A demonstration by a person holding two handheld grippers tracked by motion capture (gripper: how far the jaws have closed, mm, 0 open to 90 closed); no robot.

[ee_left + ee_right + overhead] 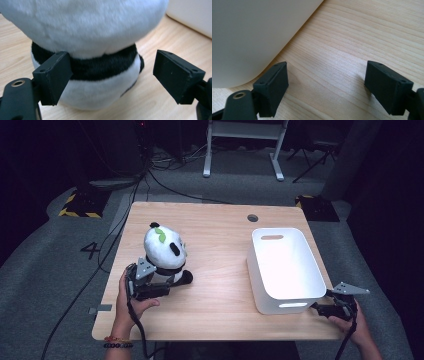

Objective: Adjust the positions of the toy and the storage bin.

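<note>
Sitting upright on the left half of the light wooden table (220, 270): white-and-black plush panda toy (164, 251). Left gripper (110, 75) has its jaws spread; one pad touches the panda's black band, the other stands clear. Right gripper (325, 85) gapes with nothing between the jaws, beside the white rectangular plastic bin (287, 265).

Wood table (220, 245) w/ plush panda (164, 251) & white bin (287, 270).

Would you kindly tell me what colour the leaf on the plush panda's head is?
Green; the leaf on the plush panda shows best in the high view.
</note>
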